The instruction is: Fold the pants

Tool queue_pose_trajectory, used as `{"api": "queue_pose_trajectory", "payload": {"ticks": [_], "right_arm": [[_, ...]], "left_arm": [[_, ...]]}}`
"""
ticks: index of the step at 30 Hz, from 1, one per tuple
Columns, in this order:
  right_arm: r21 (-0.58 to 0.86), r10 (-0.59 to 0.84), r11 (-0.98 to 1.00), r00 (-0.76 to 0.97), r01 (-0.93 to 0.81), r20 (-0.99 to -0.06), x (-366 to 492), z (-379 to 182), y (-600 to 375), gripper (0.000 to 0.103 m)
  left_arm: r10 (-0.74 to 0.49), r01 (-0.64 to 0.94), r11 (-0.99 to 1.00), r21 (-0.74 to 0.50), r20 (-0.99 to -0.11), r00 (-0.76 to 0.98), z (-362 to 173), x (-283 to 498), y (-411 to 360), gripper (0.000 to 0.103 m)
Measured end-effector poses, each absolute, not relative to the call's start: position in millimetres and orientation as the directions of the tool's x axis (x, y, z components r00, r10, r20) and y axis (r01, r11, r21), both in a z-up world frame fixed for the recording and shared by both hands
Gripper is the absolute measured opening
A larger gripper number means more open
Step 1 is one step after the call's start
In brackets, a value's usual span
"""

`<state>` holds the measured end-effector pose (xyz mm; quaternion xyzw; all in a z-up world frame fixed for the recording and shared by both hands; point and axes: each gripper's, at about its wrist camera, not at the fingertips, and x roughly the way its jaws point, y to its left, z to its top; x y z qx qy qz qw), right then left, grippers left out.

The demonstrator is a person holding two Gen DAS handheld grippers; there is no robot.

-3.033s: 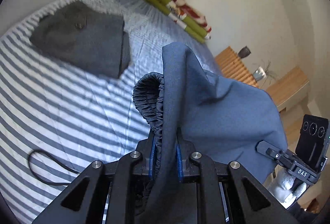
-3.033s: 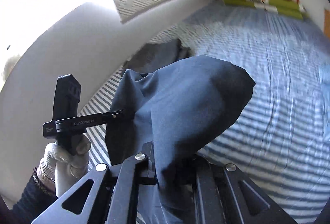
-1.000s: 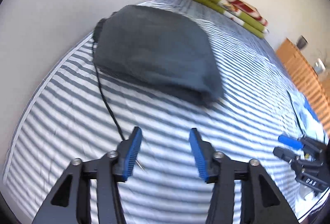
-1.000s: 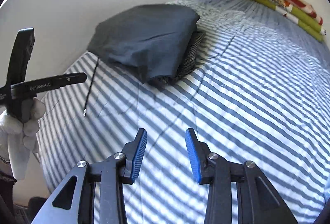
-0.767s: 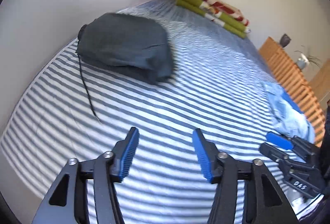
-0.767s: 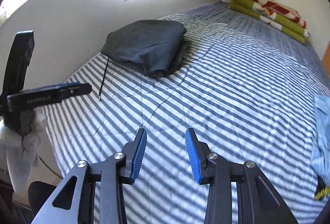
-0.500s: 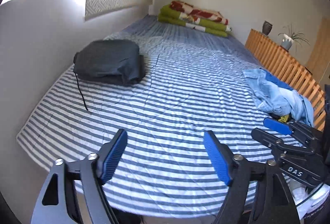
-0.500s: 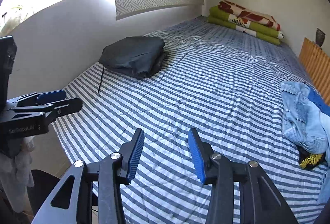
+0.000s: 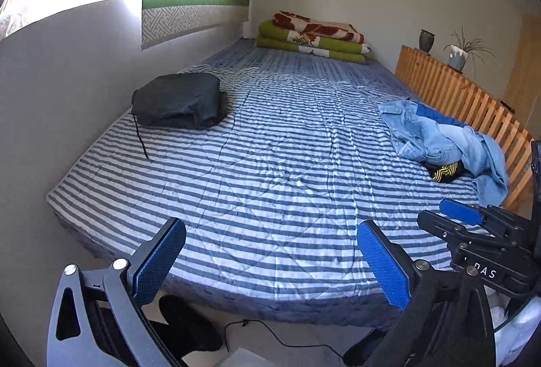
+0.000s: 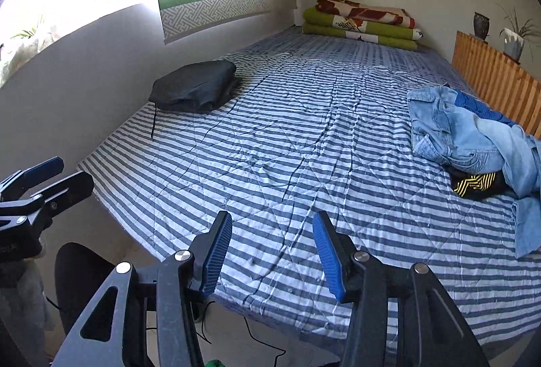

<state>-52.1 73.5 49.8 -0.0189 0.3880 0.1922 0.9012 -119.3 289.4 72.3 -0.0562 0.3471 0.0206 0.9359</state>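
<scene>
Left wrist | left hand-held gripper point(image 9: 270, 252) gaping, widening, empty | right hand-held gripper point(image 10: 272, 245) likewise

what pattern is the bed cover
Blue-grey and white stripes on the bed cover, clearest in the right wrist view.

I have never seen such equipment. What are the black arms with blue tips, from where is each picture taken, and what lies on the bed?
They are two hand-held grippers; a person carries one in each hand. Each picture comes from a camera on one gripper, looking along its fingers. The left gripper and right gripper are both open and hold nothing; their jaws have just been opening. On the striped bed lie folded dark pants near the wall, a pile of blue clothes on the other side, and folded blankets at the far end.
</scene>
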Motion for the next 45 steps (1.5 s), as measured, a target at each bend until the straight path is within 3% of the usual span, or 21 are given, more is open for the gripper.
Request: {"api": "queue_pose_trajectory", "payload": {"ticks": [13, 24, 45], "right_arm": [[0.075, 0.318, 0.92, 0.622, -0.384, -0.715, -55, 45, 88, 0.047], [0.11, 0.279, 0.949, 0.625, -0.295, -0.73, -34, 31, 82, 0.047], [0.091, 0.253, 0.954, 0.608, -0.285, -0.752, -25, 21, 78, 0.047]], "left_arm": [[0.053, -0.168, 0.981, -0.097, -0.698, 0.714, 52, -107, 310, 0.103], [0.053, -0.136, 0.989, -0.057, -0.722, 0.689, 44, -70, 313, 0.103], [0.035, -0.118, 0.991, -0.062, -0.735, 0.677, 32, -51, 304, 0.103]]}}
